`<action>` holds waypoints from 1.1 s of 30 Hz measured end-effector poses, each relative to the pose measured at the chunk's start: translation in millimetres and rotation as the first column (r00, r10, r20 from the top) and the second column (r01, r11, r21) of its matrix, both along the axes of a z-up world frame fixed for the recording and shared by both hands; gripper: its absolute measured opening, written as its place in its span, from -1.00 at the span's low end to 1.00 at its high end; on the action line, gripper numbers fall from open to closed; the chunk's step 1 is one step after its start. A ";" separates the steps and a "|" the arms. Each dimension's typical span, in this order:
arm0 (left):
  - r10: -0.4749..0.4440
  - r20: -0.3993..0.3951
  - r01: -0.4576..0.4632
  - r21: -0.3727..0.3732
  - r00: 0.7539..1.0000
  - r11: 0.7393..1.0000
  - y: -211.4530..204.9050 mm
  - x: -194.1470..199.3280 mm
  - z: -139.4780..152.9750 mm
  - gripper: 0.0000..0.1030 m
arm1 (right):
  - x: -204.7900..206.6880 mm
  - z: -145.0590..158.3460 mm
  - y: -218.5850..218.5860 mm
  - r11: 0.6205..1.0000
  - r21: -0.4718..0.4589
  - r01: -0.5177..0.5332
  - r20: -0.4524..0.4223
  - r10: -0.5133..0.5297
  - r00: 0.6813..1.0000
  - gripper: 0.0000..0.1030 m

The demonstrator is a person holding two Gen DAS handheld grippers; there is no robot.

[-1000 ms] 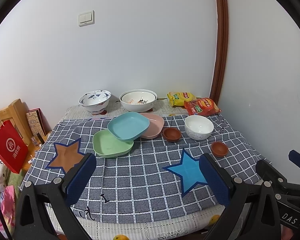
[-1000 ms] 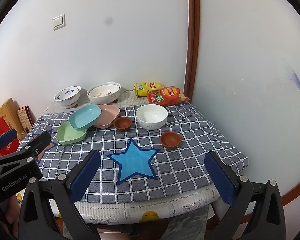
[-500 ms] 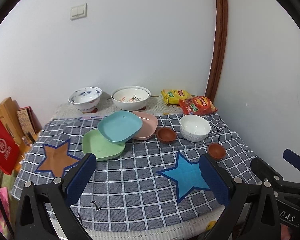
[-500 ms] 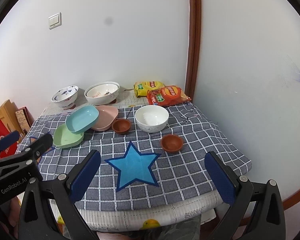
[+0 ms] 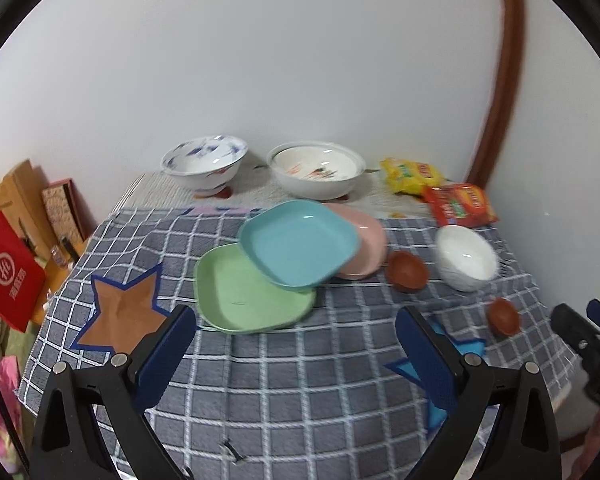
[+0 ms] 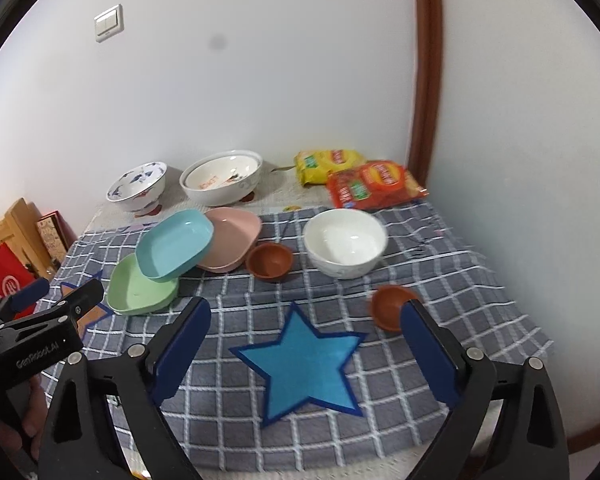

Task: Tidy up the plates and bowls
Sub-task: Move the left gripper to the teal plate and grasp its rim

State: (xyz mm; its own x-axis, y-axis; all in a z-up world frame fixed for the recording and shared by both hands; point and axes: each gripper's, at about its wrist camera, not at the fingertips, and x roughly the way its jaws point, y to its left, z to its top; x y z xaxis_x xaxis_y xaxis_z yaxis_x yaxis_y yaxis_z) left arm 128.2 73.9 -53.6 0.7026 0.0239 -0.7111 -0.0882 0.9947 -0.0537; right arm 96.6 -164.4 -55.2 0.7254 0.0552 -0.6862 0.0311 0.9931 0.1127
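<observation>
So the three square plates look like light plastic or melamine, stiff and a bit slick, and they're already piled messily: the blue plate leans with one edge on the green plate and the other on the pink plate, so it's tilted rather than flat. I'd guess the raised rim is the only sensible place to pinch any of them, and the near edge of the green one is the closest thing ahead of the left gripper, roughly centred between its pads. The bowls are another story: the white bowl looks ceramic, so heavier, glossy and chippable, again a rim pinch and no banging. The two little brown bowls are light-looking; one small brown bowl sits just ahead of the right gripper, almost touching its right-side pad, and the other brown bowl is further ahead, between the pink plate and the white bowl. Two bigger patterned bowls sit well beyond, by the wall. Both tools are spread wide with nothing between the pads, hovering low over the checked tablecloth at the near edge, tipped slightly down toward the dishes, left one beside the right.
</observation>
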 end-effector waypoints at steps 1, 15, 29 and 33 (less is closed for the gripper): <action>0.021 -0.017 -0.021 0.001 1.000 1.000 9.7 8.2 -5.5 0.93 | 8.7 -3.9 2.0 1.000 0.008 -0.009 -0.008 0.010 1.000 0.84; 0.050 -0.077 -0.056 -0.079 0.996 0.995 46.6 91.4 -45.8 0.50 | 115.5 -40.4 43.3 0.988 0.019 -0.152 -0.052 0.152 0.987 0.43; 0.061 -0.140 -0.082 -0.149 0.988 0.985 51.9 144.6 -83.3 0.26 | 220.2 -82.3 91.8 0.920 0.038 -0.389 -0.102 0.391 0.915 -0.16; 0.065 -0.153 -0.087 -0.147 0.986 0.985 51.4 151.9 -90.8 0.17 | 241.1 -93.6 107.7 0.895 0.037 -0.445 -0.115 0.446 0.887 -0.24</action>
State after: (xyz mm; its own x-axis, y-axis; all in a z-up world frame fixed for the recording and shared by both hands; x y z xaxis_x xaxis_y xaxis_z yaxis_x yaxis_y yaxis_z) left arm 280.1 125.3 -144.4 0.5901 -0.0435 -0.8062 -0.1815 0.9658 -0.1850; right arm 337.7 -56.8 -148.8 0.5371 0.3605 -0.7626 -0.4011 0.9045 0.1451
